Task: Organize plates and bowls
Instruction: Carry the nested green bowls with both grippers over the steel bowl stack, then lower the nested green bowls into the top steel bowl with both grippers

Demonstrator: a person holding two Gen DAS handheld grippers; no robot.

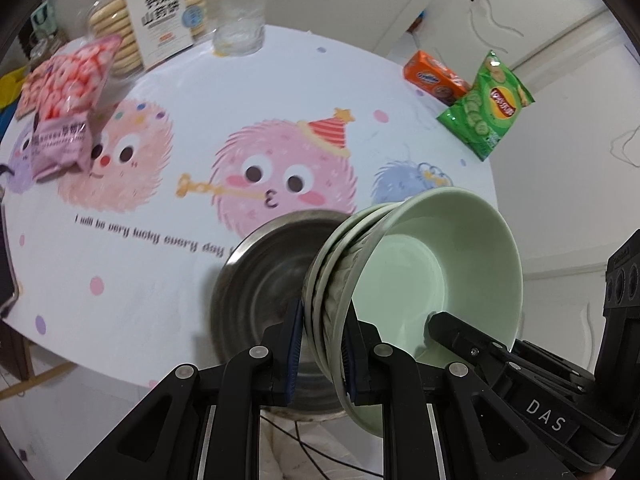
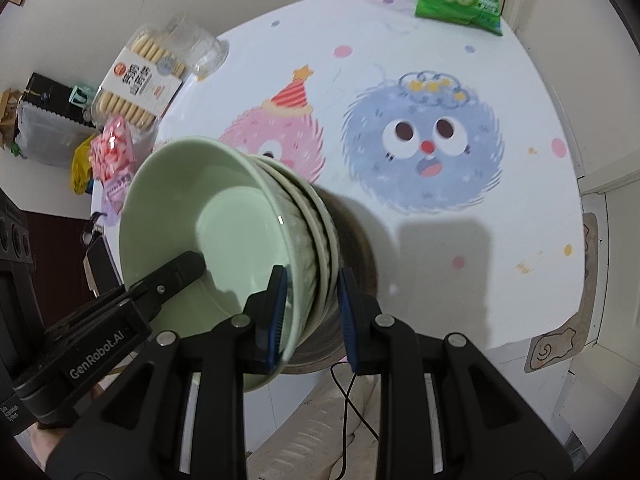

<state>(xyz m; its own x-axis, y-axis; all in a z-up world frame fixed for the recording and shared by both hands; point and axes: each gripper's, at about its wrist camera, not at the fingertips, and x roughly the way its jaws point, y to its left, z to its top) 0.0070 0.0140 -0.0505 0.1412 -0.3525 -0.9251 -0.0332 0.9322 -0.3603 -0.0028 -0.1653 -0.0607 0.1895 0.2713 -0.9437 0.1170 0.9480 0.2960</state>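
Presently both grippers clamp the same stack of green bowls [image 1: 420, 276], tipped on edge above a steel bowl [image 1: 264, 272] at the near edge of the round table [image 1: 200, 80].

Left wrist view: left gripper [image 1: 320, 352] has its blue pads pinched on the rims of the stack, at 6 o'clock in frame. The stack's open mouth faces 3 o'clock. The right gripper [image 1: 460, 336] enters from 4 o'clock, one finger inside the top bowl. The steel bowl sits just behind the stack, toward 9 o'clock of it.

Right wrist view: right gripper [image 2: 312, 312] is closed across the stacked rims [image 2: 224, 224], mouth facing 9 o'clock. The left gripper [image 2: 176, 276] comes in from 8 o'clock, one finger inside the bowl. The steel bowl [image 2: 356, 248] shows partly behind the stack.

Table cover is printed with fuzzy cartoon faces. At 1 o'clock in the left view: green chip bag [image 1: 486, 106], orange biscuit box [image 1: 434, 76] touching it. At 11 o'clock: cookie tray [image 1: 152, 16], clear plastic cup [image 1: 240, 16], pink candy bag [image 1: 64, 92].
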